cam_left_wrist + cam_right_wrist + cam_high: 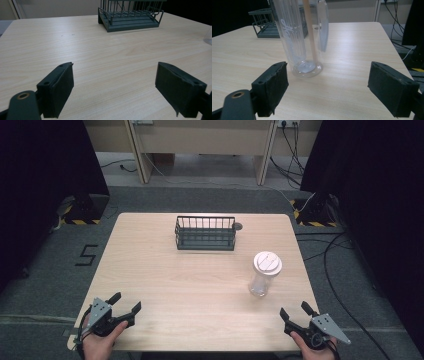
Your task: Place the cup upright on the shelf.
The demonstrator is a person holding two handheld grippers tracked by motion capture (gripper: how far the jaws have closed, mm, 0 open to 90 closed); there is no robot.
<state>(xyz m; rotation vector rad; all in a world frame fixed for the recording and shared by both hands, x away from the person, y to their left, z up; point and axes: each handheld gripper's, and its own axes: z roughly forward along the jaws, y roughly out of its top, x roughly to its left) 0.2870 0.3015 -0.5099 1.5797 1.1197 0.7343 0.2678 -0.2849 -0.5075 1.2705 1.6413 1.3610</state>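
Note:
A clear plastic tumbler (265,274) with a white lid stands upright on the right half of the wooden table (165,270). In the right gripper view the tumbler (298,37) rises just beyond the jaws, a straw inside it. A dark wire basket (205,233) sits at the far middle of the table, and the basket (130,15) lies far ahead in the left gripper view. My left gripper (127,304) rests open near the front left corner, nothing between its jaws. My right gripper (296,311) is open at the front right, short of the tumbler. Hands hold both grippers.
A small dark round disc (238,226) lies on the table beside the basket's right end. Cables (330,255) trail over the grey floor to the right. Black curtains hang at both sides, and a wooden bench frame stands behind the table.

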